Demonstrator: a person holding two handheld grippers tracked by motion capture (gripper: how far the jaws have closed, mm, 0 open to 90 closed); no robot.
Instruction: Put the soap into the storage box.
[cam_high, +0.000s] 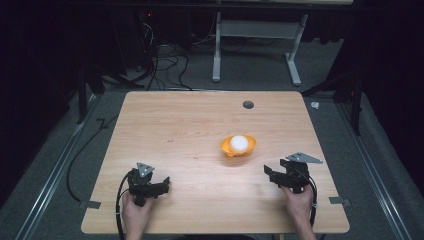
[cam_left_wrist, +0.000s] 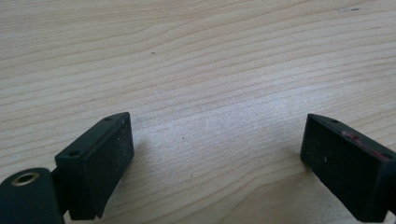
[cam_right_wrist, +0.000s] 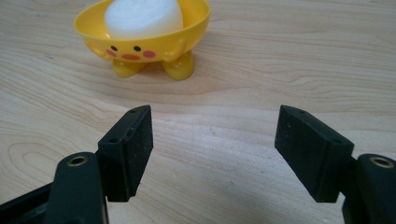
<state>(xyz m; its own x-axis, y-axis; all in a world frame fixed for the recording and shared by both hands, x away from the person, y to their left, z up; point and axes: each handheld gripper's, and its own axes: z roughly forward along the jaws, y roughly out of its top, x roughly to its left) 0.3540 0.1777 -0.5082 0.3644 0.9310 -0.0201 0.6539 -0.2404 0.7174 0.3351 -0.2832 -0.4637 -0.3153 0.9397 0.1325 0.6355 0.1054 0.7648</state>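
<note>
Looking down from the high view, I have the yellow bowl (cam_high: 238, 146) sitting right of centre on the wooden table (cam_high: 190, 130), with a white ball (cam_high: 239, 142) resting inside it. My right gripper (cam_high: 270, 175) sits in the lower right of the frame, held in a hand (cam_high: 298, 200) that comes up from the bottom edge — near the bowl but apart from it. Through the right gripper view the jaws stand spread wide with nothing between them, and the bowl (cam_right_wrist: 144, 37) shows in the upper left, standing on two small feet, a little face with pink cheeks painted on its side; the white ball (cam_right_wrist: 142, 16) rises above its rim. My left gripper (cam_high: 162, 184) is in the lower left of the high view, well apart from the bowl. In the left gripper view its jaws are likewise released — bare wood grain between them.
</note>
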